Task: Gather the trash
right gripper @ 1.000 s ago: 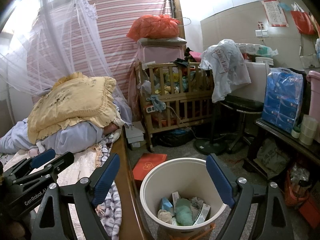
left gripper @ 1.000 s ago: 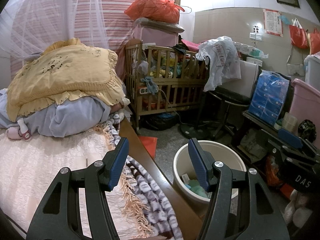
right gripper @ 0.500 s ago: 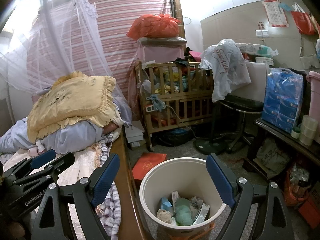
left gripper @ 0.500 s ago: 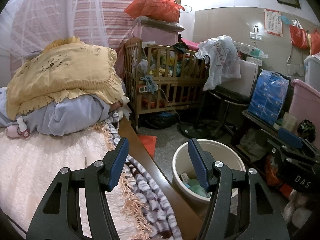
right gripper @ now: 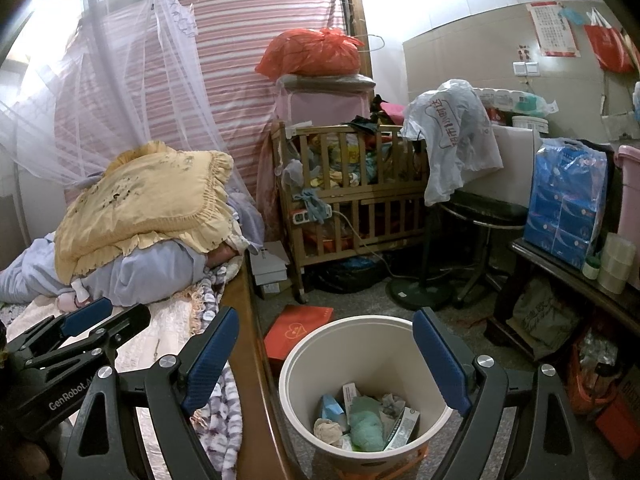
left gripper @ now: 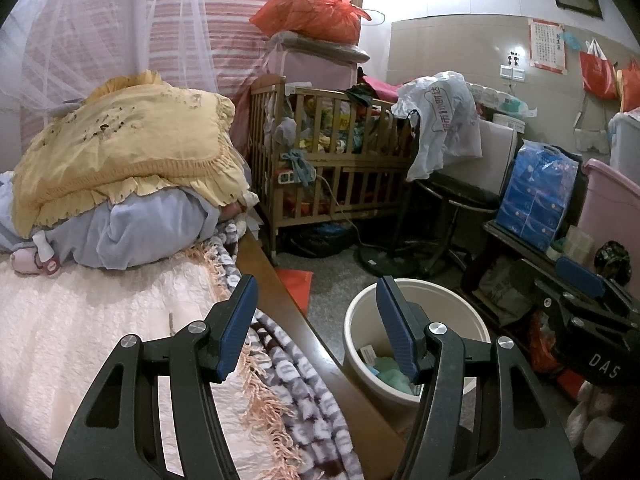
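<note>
The trash point(right gripper: 368, 420) already gathered lies at the bottom of the cream bin point(right gripper: 304, 364): a green crumpled wad, a pale tissue ball, a blue wrapper and a couple of small cartons, all loose and touching one another. The bin stands upright on the floor, right against the wooden side rail of the bed point(right gripper: 244, 320), with a red flat box point(right gripper: 296, 332) on the floor just behind it.

The right gripper point(right gripper: 326, 354) hangs directly over the bin mouth, tilted down into it, so the bin sits between and just below its two fingers. Its jaws are spread wide with nothing between them. It is the nearer hand to the bin.

The left gripper point(left gripper: 316, 322) is off to the bed side; from its camera the bin point(left gripper: 472, 320) lies to the right and lower, partly hidden behind its right finger, while its left finger overhangs the fringed blanket point(left gripper: 296, 384) at the bed's edge. Its jaws are parted too, somewhat less widely, and hold nothing.

No loose piece of trash is plainly visible on the pink bedspread point(left gripper: 80, 340) or the bare floor near the bin; the room beyond is cluttered, and what counts as trash there I cannot tell. My reading is that both hands are free and any next piece must be found away from the bin, then carried back to this spot.
</note>
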{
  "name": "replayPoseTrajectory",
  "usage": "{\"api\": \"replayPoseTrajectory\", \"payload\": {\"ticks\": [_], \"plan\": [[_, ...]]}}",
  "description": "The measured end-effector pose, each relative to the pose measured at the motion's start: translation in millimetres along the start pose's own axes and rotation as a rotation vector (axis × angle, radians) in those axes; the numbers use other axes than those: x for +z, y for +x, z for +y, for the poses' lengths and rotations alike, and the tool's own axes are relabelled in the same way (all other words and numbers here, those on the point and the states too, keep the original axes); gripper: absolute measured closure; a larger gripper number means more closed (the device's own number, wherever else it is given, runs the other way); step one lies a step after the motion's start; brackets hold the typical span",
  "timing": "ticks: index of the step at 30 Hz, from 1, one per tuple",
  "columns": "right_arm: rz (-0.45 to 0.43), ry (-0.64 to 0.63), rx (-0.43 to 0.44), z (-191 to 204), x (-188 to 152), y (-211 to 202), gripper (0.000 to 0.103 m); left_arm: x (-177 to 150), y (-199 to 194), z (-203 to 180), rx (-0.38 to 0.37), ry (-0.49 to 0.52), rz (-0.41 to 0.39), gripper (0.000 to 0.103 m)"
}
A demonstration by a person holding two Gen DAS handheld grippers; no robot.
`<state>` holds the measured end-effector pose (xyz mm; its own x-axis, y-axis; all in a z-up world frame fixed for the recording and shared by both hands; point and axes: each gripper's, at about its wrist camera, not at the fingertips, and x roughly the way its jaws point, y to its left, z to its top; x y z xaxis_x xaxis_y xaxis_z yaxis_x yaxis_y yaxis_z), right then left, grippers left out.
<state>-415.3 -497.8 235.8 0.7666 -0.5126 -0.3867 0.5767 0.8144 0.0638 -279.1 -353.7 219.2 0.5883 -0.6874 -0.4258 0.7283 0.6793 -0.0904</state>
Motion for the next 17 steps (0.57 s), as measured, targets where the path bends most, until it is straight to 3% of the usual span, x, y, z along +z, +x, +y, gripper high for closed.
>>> {"api": "replayPoseTrajectory", "payload": {"ticks": [17], "plan": [[0.019, -0.017, 0.016, 3.9, -8.0, 5.2, 0.015, -14.1, -0.4, -4.9, 0.011, 0.0, 0.012, 0.043]]}}
